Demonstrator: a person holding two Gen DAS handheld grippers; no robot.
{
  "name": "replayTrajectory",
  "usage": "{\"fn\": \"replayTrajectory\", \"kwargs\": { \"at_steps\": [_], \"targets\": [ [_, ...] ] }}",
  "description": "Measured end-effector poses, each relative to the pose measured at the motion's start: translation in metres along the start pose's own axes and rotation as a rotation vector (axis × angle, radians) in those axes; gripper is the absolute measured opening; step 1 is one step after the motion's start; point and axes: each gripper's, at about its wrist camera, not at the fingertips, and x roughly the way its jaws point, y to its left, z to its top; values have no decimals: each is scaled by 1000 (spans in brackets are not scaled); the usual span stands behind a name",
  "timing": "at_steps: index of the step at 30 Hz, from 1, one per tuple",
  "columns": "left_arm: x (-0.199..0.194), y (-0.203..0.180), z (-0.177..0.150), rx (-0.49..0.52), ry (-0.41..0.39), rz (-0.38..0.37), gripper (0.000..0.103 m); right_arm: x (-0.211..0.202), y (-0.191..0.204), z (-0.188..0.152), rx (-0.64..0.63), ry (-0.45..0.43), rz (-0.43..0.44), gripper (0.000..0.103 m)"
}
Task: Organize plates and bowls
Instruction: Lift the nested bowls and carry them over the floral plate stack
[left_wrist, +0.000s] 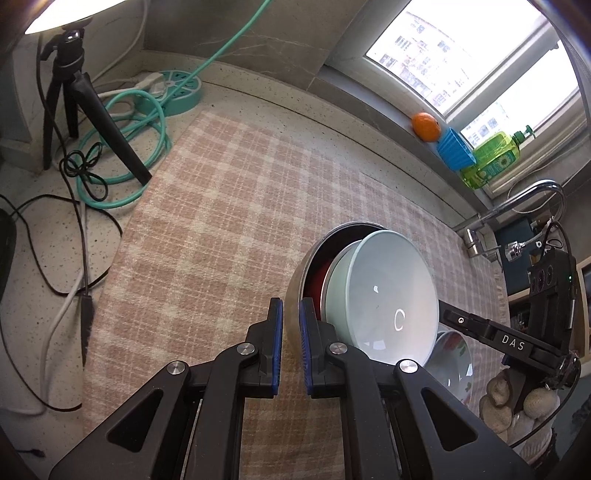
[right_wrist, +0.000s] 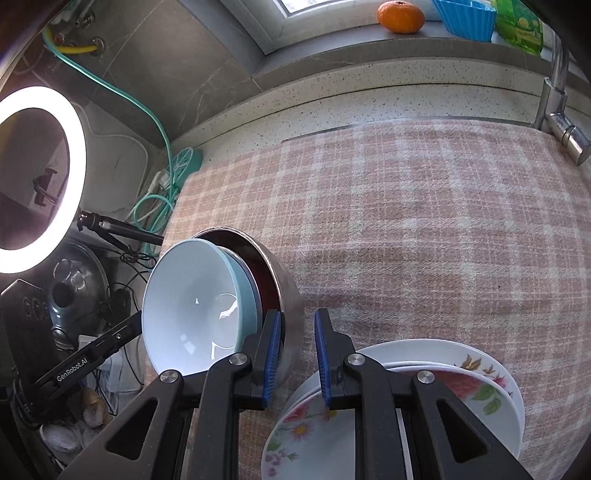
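Steel bowl (left_wrist: 295, 295) nesting pale-blue bowl (left_wrist: 388, 295) is rigid, slick, fairly heavy; your left gripper (left_wrist: 291, 321) clamps its rim, while right gripper (right_wrist: 295, 336) also pinches that rim.

Both grippers: black angular linkage arms, round silver pivot screws, blue ribbed pads (left_wrist: 277, 345). White lettering "DAS" on one side bar, "GenRobot.AI" on the other.

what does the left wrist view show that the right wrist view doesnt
Only the left wrist view: the tripod's foot on the checked cloth and the window panes. Only the right wrist view: the lit ring light and the full stack of floral plates. Both: the nested bowls, pale bowl inside the steel bowl, both tipped on edge, and the orange.
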Motion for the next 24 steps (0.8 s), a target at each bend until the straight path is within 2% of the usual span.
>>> {"fn": "replayTrajectory", "kwargs": {
  "at_steps": [12,24],
  "targets": [
    [11,-3,0,18,22,-5,8,15,10,0,-23,23,-24,16],
    [21,-1,1,15,39,-16,7,23,14,4,-54,39,-37,9]
  ]
}}
